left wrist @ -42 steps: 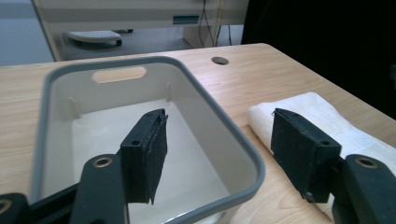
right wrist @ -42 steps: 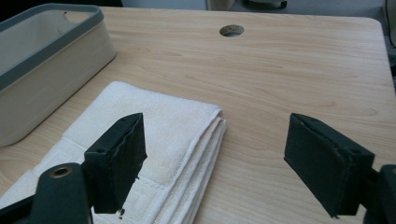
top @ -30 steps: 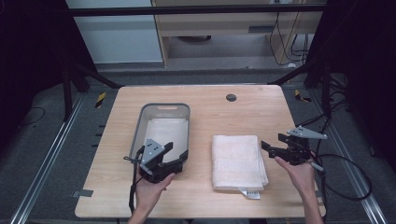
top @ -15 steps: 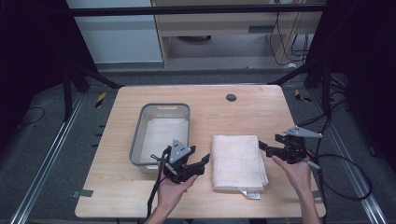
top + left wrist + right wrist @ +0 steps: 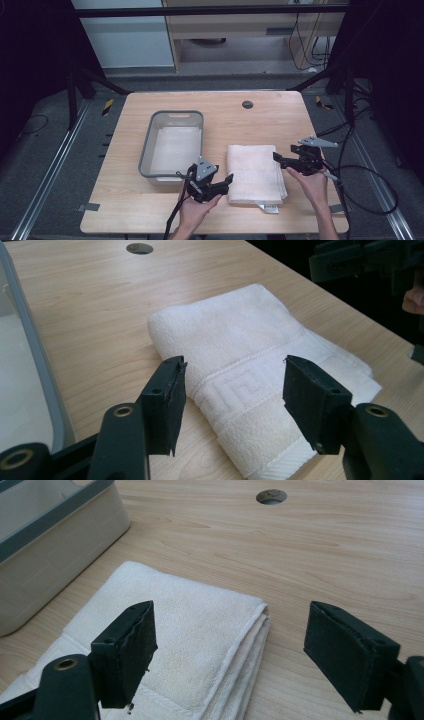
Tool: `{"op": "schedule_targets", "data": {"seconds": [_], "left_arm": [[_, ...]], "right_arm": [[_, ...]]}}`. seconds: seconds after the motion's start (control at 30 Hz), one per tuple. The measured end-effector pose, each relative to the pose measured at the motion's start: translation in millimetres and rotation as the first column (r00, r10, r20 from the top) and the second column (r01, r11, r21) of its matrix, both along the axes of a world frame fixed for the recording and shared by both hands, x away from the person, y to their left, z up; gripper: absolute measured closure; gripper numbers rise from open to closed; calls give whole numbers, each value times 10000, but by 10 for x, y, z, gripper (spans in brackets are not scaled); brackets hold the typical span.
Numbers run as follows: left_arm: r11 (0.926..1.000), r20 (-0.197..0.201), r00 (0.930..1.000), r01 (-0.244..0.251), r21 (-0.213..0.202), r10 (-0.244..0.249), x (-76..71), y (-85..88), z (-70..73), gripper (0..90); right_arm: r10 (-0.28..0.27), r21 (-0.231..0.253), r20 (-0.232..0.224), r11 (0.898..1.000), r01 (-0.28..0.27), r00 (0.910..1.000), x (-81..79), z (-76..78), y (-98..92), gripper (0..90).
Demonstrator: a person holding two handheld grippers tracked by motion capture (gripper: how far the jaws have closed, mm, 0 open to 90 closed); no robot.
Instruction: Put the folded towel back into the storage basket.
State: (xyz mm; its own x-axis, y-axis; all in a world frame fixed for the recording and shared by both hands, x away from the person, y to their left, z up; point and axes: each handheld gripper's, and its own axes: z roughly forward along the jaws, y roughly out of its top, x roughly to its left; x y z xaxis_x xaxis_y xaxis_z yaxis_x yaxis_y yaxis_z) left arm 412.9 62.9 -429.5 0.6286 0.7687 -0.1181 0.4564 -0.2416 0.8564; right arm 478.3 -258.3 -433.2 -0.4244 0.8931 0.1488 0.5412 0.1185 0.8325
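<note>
A wooden table [image 5: 150, 210] carries a grey bin [image 5: 172, 145] and, just right of it, a folded white towel [image 5: 256, 172] with a small tag at its near edge, print too small to read. The left gripper [image 5: 227, 181] is held low at the towel's left edge, its jaws closing in but gripping nothing. The right gripper [image 5: 277, 157] hovers at the towel's right edge, jaws apart and empty.

Left claw [image 5: 226, 181] narrowing, right claw [image 5: 278, 158] agape
</note>
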Motion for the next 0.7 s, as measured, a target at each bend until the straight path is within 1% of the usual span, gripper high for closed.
{"op": "schedule_targets", "data": {"seconds": [0.07, 0.23, 0.3, 0.4, 0.43, 0.47, 0.5, 0.53, 0.6, 0.7], "left_arm": [[10000, -16, 10000, 11, 59, -11, -12, -22, -41, 423], [10000, -324, 9995, -61, 17, 61, -26, -98, -155, 428], [10000, -413, 9991, 4, 90, 0, -28, -122, -196, 430], [9998, -474, 9989, -3, 223, 14, -34, -166, -251, 430], [9997, -507, 9987, -5, 246, 17, -33, -177, -268, 430], [9996, -547, 9985, -22, 264, 37, -31, -188, -284, 430], [9996, -565, 9984, -47, 291, 63, -28, -195, -295, 429], [9994, -626, 9980, -102, 322, 122, -25, -203, -313, 428], [9993, -715, 9972, -178, 318, 201, -17, -216, -346, 420], [9990, -853, 9960, -225, 374, 257, 1, -237, -398, 403]], "right_arm": [[11, -26, -68, 10000, -11, 10000, 10, -15, 16, 208], [41, -207, -130, 9998, -43, 9999, 26, -56, 46, 206], [39, -395, -107, 9992, -43, 9999, 32, -76, 56, 206], [19, -436, -118, 9990, -24, 9999, 43, -102, 60, 210], [-29, -311, -106, 9995, 25, 9999, 42, -113, 56, 212], [-24, -88, -109, 10000, 23, 9999, 47, -128, 39, 213], [-67, 200, -246, 9998, 72, 9997, 51, -145, 20, 216], [-118, 243, -332, 9996, 126, 9994, 57, -159, 2, 218], [-227, 133, -313, 9996, 231, 9993, 64, -192, -31, 221], [-231, 242, -463, 9994, 243, 9987, 71, -229, -42, 225]]}}
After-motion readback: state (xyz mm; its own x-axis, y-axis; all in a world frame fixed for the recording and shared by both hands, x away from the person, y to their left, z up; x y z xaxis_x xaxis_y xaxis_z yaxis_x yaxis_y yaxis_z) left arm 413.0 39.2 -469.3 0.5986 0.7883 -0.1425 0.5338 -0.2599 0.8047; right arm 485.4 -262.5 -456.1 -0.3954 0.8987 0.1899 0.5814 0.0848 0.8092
